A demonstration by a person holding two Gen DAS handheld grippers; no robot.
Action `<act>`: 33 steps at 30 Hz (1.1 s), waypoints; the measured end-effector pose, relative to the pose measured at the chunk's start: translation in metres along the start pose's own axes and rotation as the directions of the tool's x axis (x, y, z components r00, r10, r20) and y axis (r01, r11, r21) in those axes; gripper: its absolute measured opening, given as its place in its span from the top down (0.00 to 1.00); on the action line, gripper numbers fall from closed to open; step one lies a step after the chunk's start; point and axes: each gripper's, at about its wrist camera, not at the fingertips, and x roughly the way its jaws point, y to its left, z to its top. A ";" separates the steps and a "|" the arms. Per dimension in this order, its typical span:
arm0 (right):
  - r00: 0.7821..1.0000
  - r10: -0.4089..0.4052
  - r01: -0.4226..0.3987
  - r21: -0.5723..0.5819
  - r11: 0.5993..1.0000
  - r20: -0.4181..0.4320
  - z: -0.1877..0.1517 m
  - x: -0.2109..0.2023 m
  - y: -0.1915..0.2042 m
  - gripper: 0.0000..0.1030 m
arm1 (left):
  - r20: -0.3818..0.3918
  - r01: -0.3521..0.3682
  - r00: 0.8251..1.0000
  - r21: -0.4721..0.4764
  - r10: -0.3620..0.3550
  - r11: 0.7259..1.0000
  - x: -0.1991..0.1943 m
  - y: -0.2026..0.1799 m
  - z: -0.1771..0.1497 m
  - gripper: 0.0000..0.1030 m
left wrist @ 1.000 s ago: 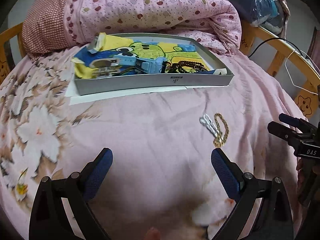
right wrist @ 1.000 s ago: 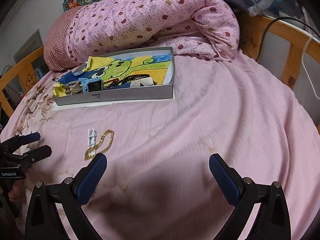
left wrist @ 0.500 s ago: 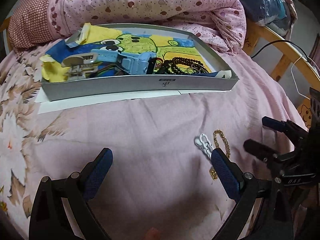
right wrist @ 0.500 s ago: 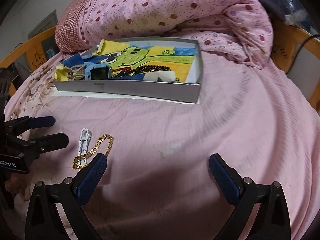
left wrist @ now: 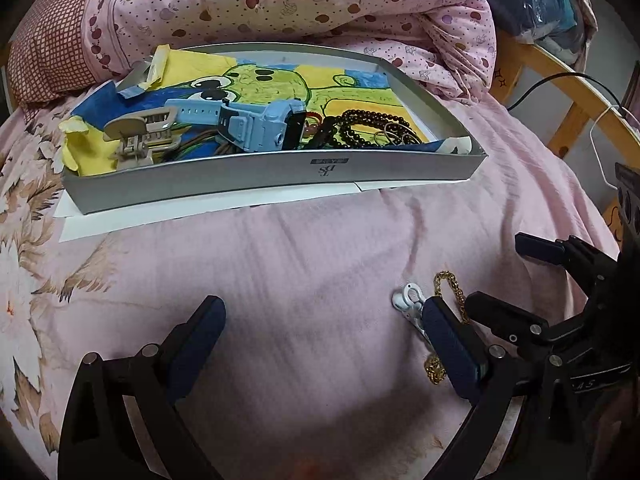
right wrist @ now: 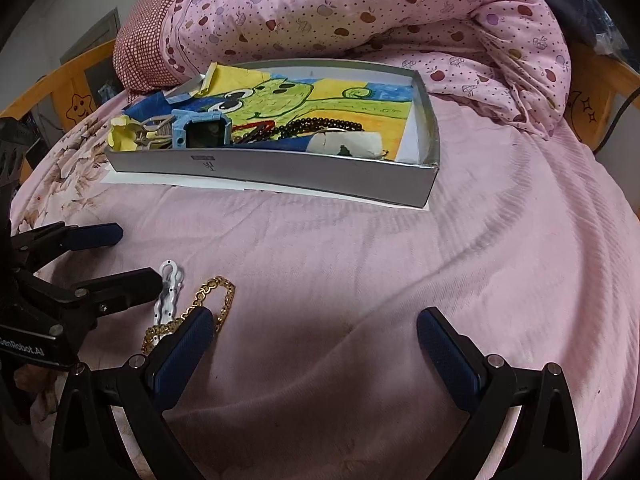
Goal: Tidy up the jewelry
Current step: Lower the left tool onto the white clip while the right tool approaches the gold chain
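Gold chain [right wrist: 208,304] and white clip [right wrist: 170,294] lie before the grey tray [right wrist: 280,172]; left gripper [left wrist: 320,320] and right gripper [right wrist: 314,328] flank them, both spread.

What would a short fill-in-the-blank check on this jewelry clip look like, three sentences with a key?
1. The gold chain and the white clip lie on the pink sheet, ____ the grey tray.
2. Both the left tool and the right tool have their jaws ____.
3. The blue watch and the dark bead strand lie ____ the grey tray.

Missing words: outside; open; inside
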 end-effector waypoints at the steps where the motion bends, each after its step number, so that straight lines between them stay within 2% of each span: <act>1: 1.000 0.002 -0.002 -0.002 1.000 -0.001 0.000 0.000 0.000 0.00 | -0.001 0.001 1.000 0.004 -0.001 1.000 0.001 0.000 0.000 0.06; 13: 0.999 0.037 -0.037 0.004 0.999 0.002 0.001 0.000 -0.006 0.00 | 0.009 0.033 0.999 0.027 -0.033 0.999 0.003 0.004 0.000 0.06; 25: 0.999 0.044 -0.046 -0.083 0.995 -0.028 0.006 0.010 -0.004 0.00 | -0.025 0.058 0.998 0.114 -0.056 0.992 0.015 0.004 0.012 0.06; 31: 0.999 0.009 -0.017 -0.143 0.990 -0.051 0.008 0.011 -0.003 0.00 | -0.052 0.078 0.996 0.166 -0.070 0.983 0.017 0.006 0.013 0.06; 33: 0.998 -0.040 0.031 -0.149 0.988 -0.052 0.008 0.010 -0.008 0.00 | -0.053 0.080 0.996 0.174 -0.072 0.981 0.016 0.007 0.012 0.06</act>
